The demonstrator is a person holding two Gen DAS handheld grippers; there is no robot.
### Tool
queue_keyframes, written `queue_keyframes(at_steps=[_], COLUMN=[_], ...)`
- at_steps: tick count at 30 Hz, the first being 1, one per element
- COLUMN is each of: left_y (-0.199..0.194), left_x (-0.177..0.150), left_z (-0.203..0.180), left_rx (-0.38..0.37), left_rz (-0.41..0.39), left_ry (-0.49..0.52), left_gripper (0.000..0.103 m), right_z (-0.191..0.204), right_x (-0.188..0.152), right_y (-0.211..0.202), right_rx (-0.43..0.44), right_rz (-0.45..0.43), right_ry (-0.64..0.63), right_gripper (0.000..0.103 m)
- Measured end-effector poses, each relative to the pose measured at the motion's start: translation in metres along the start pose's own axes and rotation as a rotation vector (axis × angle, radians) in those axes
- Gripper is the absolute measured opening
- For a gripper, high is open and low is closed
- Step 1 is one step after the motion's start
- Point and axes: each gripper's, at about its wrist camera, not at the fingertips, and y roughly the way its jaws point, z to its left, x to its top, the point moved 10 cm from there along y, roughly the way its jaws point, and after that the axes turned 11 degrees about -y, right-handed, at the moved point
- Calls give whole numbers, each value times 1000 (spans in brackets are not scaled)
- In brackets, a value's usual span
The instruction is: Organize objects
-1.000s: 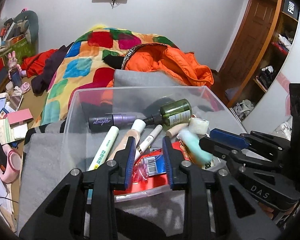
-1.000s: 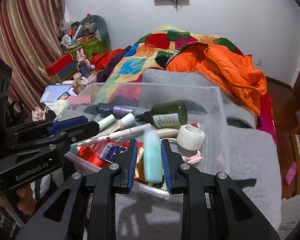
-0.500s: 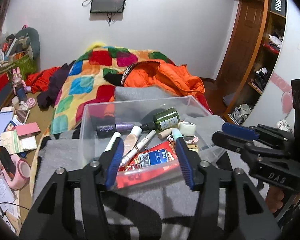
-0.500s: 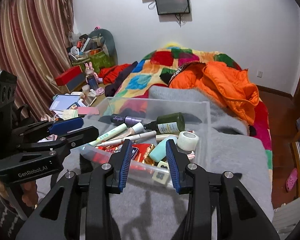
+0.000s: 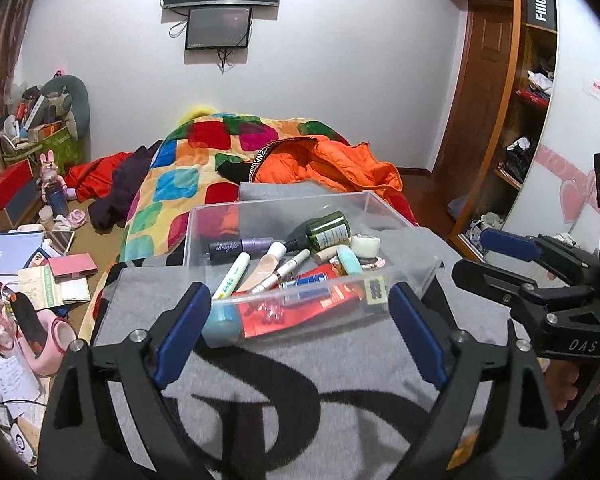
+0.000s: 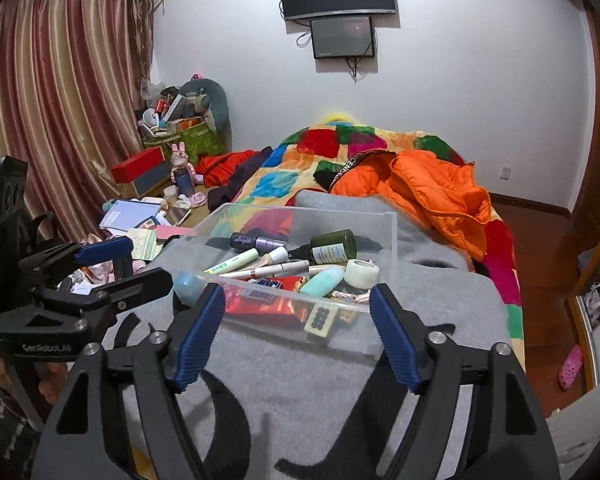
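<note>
Both tools hang just short of the clear plastic bin (image 5: 204, 232), on the near side of it. The left gripper (image 5: 300, 332) has just been opening and its blue pads stand wide, nothing between them. The right gripper (image 6: 296, 336) has likewise just been spreading apart and holds nothing.

The bin sits on a grey blanket (image 5: 300, 392) with black lettering, and everything gathered lies loose on its floor. At the bin's far wall lies a dark green bottle (image 5: 327, 231) on its side, with a purple tube (image 5: 240, 246) marked "allnighter" to its left. Nearer the middle are a white marker with green print (image 5: 232, 280), a beige tube (image 5: 266, 265) and a slim white pen (image 5: 286, 270), fanned side by side. To the right of these rest a mint-green bottle (image 6: 322, 280) and a roll of white tape (image 6: 362, 273), the tape close to the bin's right wall. Against the near wall lie a red packet (image 5: 296, 312) and a small tan card with dark dots (image 6: 321, 317). A light blue cap (image 5: 220, 320) shows at the bin's near left corner.

Beyond the bin an orange puffer jacket (image 6: 432, 196) lies on a patchwork quilt (image 6: 324, 148).
</note>
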Motion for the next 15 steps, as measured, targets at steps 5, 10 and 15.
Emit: queue_keyframes(at_steps=[5,10,15], left_y=[-5,-6,-5], left_x=[-11,-20,-26], left_z=[0,1,0], left_rx=[2,2,-2], left_rz=[3,11,19], left_ry=[5,1,-5], left_gripper=[95,95,95], right_z=[2,5,6], right_x=[-9,-16,-19], right_y=[-8,-11,-12], right_rx=[-8,-8,-4], right_rz=[-7,-4,-1], right_ry=[16,22,28], right_gripper=[79,80,80])
